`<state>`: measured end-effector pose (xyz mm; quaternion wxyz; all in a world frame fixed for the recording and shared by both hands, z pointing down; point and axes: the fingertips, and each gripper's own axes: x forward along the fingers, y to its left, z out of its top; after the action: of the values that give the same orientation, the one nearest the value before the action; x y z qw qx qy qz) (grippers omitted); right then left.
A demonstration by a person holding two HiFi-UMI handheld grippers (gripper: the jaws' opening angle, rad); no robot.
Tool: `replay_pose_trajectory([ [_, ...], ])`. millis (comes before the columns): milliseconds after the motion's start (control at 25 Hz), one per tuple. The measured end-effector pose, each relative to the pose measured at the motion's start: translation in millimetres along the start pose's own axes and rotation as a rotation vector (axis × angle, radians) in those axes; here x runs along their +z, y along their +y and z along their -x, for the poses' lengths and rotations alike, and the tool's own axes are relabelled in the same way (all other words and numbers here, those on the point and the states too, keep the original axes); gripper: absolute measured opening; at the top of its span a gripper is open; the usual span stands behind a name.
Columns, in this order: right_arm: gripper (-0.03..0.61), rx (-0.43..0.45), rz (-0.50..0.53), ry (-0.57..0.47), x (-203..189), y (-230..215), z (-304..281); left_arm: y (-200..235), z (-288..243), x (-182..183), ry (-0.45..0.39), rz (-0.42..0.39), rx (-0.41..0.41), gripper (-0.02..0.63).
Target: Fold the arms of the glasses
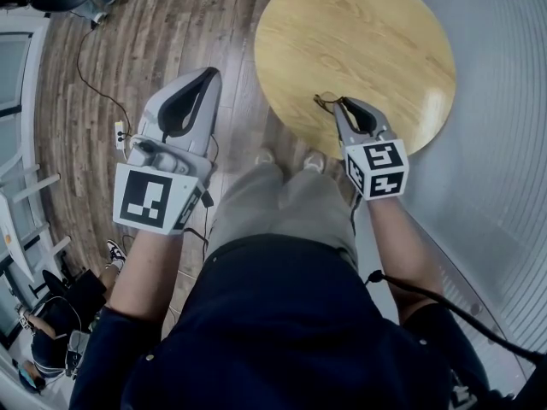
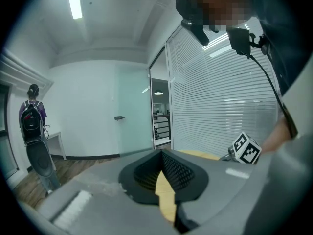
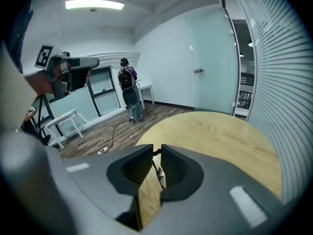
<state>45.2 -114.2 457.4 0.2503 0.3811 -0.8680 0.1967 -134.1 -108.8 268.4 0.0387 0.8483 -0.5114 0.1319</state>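
Note:
The glasses are a thin dark frame at the near edge of the round wooden table. My right gripper is shut on them there. In the right gripper view a thin dark arm of the glasses runs between the nearly closed jaws of the right gripper, above the table. My left gripper is held over the floor, left of the table, away from the glasses. In the left gripper view the left gripper has its tips together with nothing between them.
A wall of white blinds curves round the table's right side. A power strip with a cable lies on the wood floor at the left. A person with a backpack stands far off by a white table.

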Motion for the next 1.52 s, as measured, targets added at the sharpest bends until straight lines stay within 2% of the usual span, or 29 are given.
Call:
replay_pose_trajectory([
  [920,0.058,-0.017,-0.020,0.006,-23.5,-10.8,8.0,-20.2,2.9,-6.6,0.012,-0.011,-0.006,0.003],
  [1520,0.052,-0.031,-0.048,0.023,-54.1,-23.5,13.1,-31.0,-7.7,-5.9,0.017,-0.041,-0.022,0.003],
])
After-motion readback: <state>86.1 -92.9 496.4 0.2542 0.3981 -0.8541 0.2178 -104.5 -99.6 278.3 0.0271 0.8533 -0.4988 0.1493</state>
